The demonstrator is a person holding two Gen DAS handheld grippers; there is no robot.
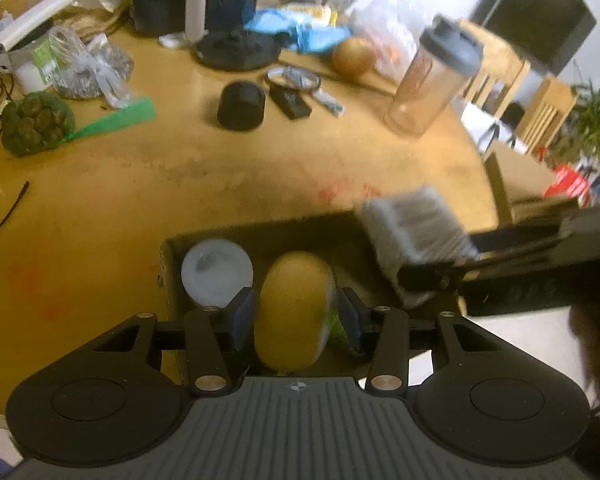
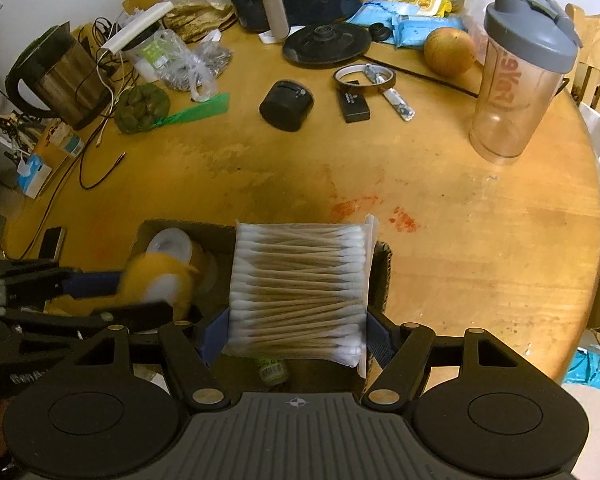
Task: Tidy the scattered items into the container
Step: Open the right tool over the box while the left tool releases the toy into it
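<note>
A brown cardboard box (image 1: 168,264) sits at the near edge of the round wooden table; it also shows in the right wrist view (image 2: 382,276). My left gripper (image 1: 294,314) is shut on a yellow and white sponge (image 1: 294,312) and holds it over the box; the sponge also shows in the right wrist view (image 2: 156,280). My right gripper (image 2: 296,332) is shut on a clear pack of cotton swabs (image 2: 300,288) over the box's right half; the pack also shows in the left wrist view (image 1: 412,236). A white roll (image 1: 216,272) and a green item (image 2: 272,368) lie inside the box.
Farther back on the table lie a black round case (image 2: 286,106), a tape ring (image 2: 364,76), a small black box (image 2: 354,106), a shaker bottle (image 2: 516,80), a net of green balls (image 2: 140,108), a kettle (image 2: 56,76) and cables (image 2: 96,160).
</note>
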